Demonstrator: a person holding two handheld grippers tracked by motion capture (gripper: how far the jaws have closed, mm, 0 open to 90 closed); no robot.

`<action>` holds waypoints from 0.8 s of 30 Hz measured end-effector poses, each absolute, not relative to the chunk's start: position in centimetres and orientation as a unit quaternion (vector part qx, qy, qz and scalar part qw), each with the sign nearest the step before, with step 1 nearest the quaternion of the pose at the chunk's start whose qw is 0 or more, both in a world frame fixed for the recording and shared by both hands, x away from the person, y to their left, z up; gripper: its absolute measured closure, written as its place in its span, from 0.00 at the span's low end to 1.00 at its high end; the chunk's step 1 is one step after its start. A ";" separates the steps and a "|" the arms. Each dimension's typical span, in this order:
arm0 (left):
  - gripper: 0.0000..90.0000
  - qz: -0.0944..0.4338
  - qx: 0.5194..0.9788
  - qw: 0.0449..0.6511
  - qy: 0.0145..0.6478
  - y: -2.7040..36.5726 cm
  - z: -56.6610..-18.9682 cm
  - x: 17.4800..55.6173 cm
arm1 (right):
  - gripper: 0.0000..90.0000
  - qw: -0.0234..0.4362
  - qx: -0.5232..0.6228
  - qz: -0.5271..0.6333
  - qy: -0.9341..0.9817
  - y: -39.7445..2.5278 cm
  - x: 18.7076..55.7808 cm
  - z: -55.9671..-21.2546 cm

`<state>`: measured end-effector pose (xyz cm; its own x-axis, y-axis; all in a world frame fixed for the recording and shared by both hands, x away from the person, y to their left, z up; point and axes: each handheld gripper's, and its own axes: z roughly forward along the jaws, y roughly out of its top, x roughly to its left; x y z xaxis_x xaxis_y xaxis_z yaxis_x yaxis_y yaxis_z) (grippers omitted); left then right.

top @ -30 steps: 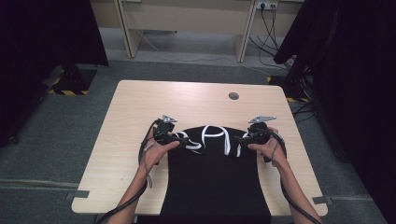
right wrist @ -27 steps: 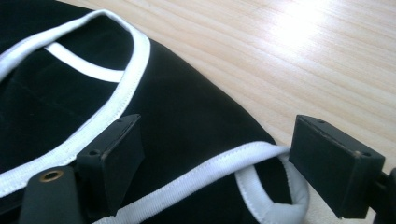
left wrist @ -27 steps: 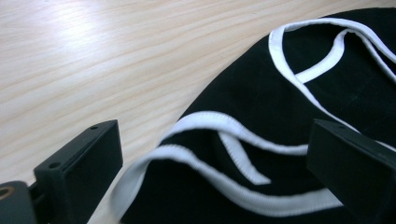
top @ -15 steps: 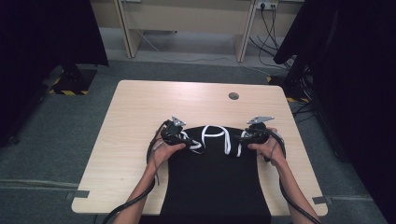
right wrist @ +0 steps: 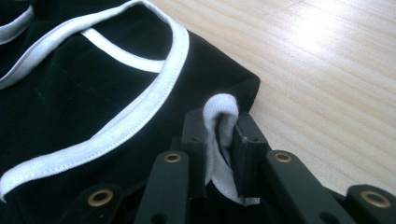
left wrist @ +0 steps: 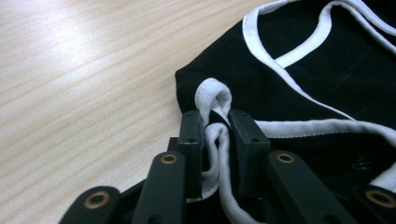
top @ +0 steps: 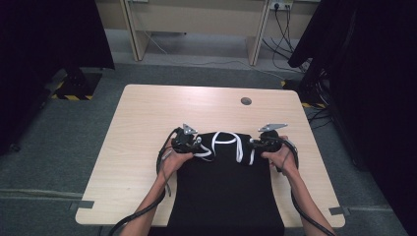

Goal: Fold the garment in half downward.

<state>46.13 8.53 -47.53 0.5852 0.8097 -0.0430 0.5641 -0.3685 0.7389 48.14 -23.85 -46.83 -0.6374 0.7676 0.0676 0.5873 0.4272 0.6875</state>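
left gripper [top: 195,144] shifted inward (garment [top: 226,187] pinched).

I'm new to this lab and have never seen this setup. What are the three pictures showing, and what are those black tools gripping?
No robot here: a person holds one pair of hand-held tongs in each hand. The high view looks down from above on a wooden table; the left tongs are at its left, the right tongs at its right. The other two pictures come from small cameras riding on each pair of tongs, looking along the black jaws. On the table lies a black garment with white trim. The left tongs are shut on a fold of the white trim at one corner; the right tongs pinch the trim at the other.
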 end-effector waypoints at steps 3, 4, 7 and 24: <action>0.87 0.165 0.808 0.374 0.425 8.5 -47.5 46.1 | 0.88 0.131 0.405 0.353 0.833 -23.9 48.1 -46.6; 0.87 0.165 0.806 0.377 0.426 8.6 -47.4 46.1 | 0.89 0.133 0.405 0.358 0.831 -23.9 48.1 -46.4; 0.88 0.167 0.805 0.378 0.425 8.6 -47.3 46.1 | 0.89 0.134 0.404 0.361 0.830 -24.0 48.1 -46.2; 0.89 0.172 0.789 0.401 0.433 8.2 -45.2 48.0 | 0.90 0.150 0.401 0.389 0.816 -24.4 49.3 -43.6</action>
<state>48.03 8.24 -45.21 0.5651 0.8216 -0.0757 0.5457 -0.3033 0.7812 49.33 -24.35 -43.59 -0.6335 0.7709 0.0663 0.5371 0.3764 0.7549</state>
